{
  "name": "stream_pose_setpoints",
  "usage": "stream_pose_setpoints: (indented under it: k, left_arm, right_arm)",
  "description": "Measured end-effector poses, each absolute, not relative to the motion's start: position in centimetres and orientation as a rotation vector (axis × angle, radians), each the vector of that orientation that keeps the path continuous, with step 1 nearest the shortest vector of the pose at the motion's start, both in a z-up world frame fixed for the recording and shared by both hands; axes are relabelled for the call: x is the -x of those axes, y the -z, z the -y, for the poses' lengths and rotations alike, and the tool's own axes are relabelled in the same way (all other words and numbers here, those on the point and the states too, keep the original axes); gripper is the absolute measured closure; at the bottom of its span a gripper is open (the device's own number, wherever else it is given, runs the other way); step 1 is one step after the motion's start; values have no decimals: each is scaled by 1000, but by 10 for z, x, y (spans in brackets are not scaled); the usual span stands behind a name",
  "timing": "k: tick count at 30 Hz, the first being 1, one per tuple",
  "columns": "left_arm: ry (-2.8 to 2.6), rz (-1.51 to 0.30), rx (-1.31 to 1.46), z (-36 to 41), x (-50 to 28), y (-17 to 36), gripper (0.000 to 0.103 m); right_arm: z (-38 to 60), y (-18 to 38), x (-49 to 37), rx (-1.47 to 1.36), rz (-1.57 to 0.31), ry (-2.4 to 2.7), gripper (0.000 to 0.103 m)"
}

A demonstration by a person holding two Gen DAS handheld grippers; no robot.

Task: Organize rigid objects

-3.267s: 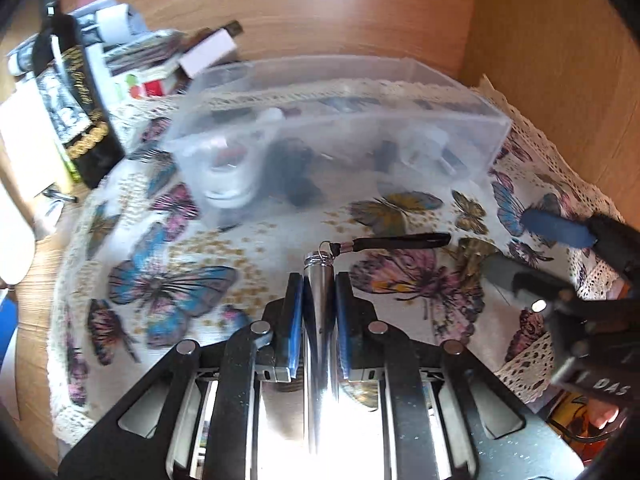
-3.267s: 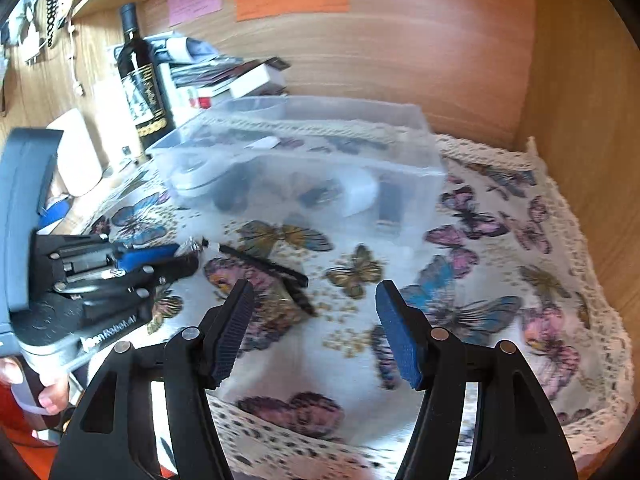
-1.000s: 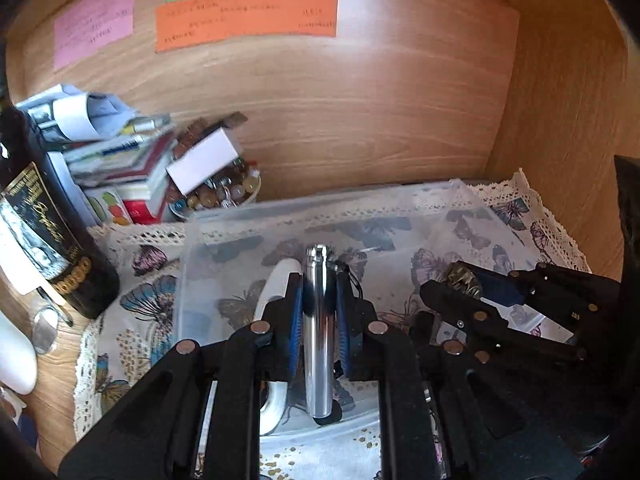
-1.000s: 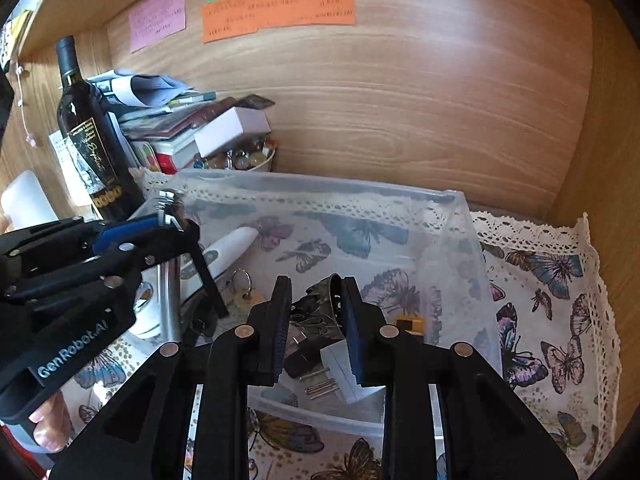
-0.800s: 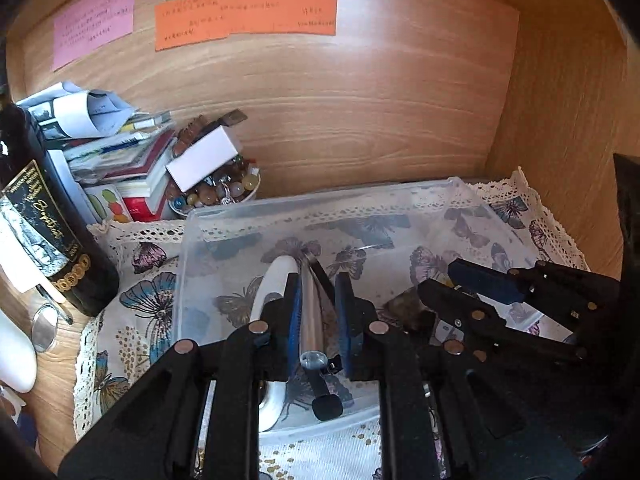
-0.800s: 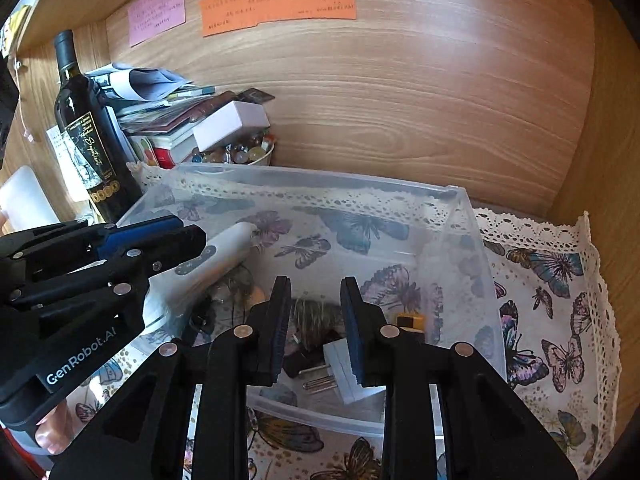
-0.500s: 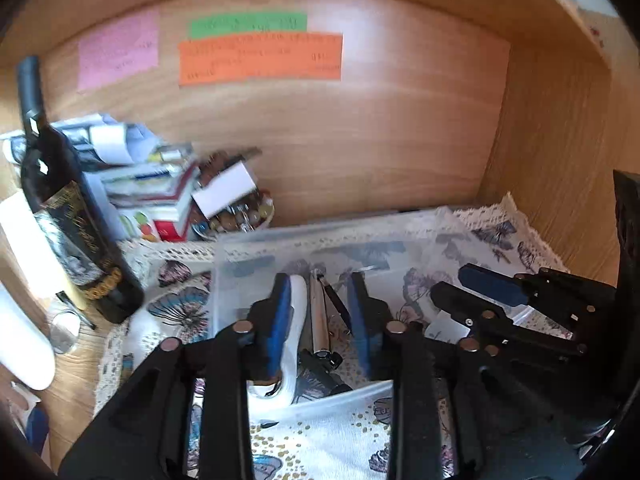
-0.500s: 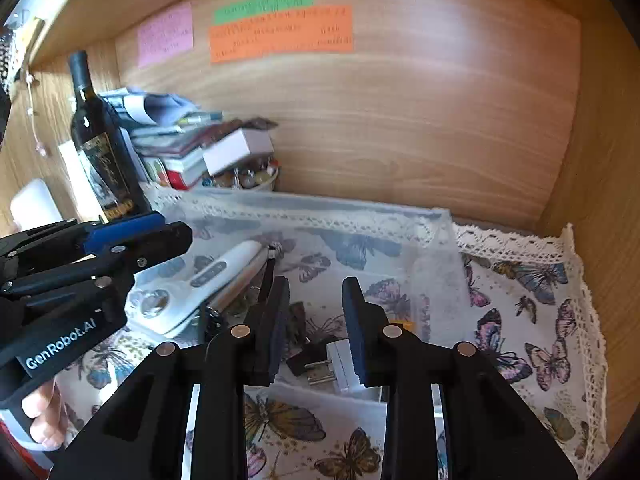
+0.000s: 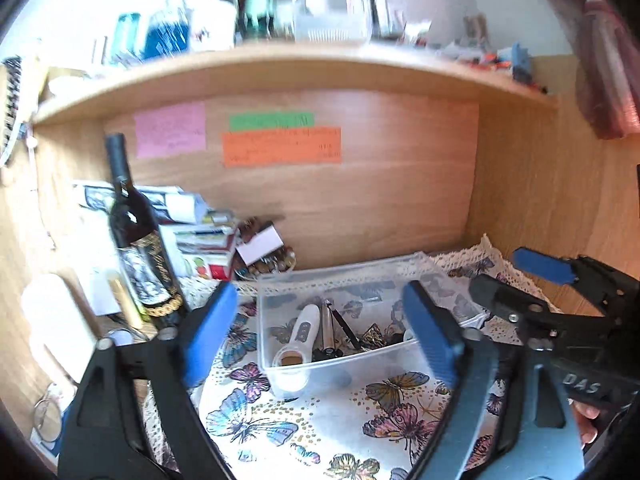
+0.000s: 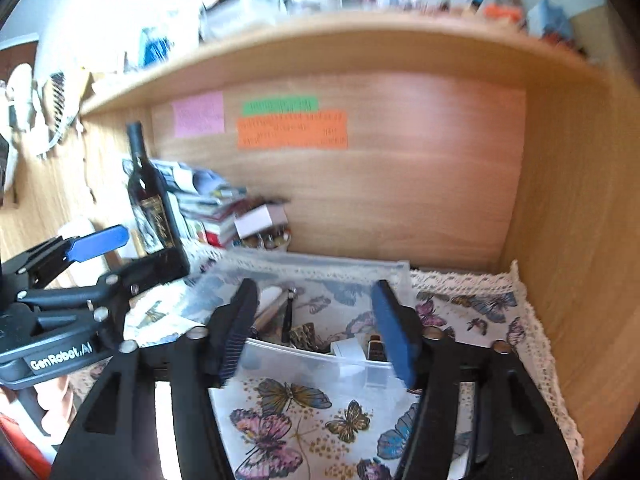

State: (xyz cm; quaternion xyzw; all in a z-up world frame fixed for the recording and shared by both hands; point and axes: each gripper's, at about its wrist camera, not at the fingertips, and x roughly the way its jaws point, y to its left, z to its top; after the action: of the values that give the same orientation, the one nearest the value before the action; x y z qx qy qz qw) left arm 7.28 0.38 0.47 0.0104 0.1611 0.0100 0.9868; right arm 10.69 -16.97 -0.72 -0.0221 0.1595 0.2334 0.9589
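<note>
A butterfly cloth (image 9: 332, 416) covers the counter. On it sits a clear box (image 9: 340, 364), and inside lie a white gadget (image 9: 302, 326) and a silver tube (image 9: 327, 320). The left gripper (image 9: 320, 340) and right gripper (image 10: 316, 328) hang above the box, jaws wide, holding nothing.

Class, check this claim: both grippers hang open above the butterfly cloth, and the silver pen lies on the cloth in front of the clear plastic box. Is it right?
Not quite. The silver pen lies inside the clear plastic box, beside the white handheld device, as the left wrist view shows. The rest holds: the left gripper and right gripper both hang open above the butterfly cloth.
</note>
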Motion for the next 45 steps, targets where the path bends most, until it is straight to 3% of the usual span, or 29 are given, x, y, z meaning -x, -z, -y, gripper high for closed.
stream_pose_setpoints:
  k: [4, 10, 45]
  left_arm:
    - [-48, -264, -27, 0, -44, -12, 4]
    - [-59, -227, -26, 4, -19, -17, 2]
    - [-51, -195, -24, 5, -4, -22, 0]
  right_arm:
    - [180, -3, -80, 32, -253, -471, 21]
    - [185, -9, -52, 27, -200, -477, 16]
    - [192, -14, -33, 10, -163, -468, 9]
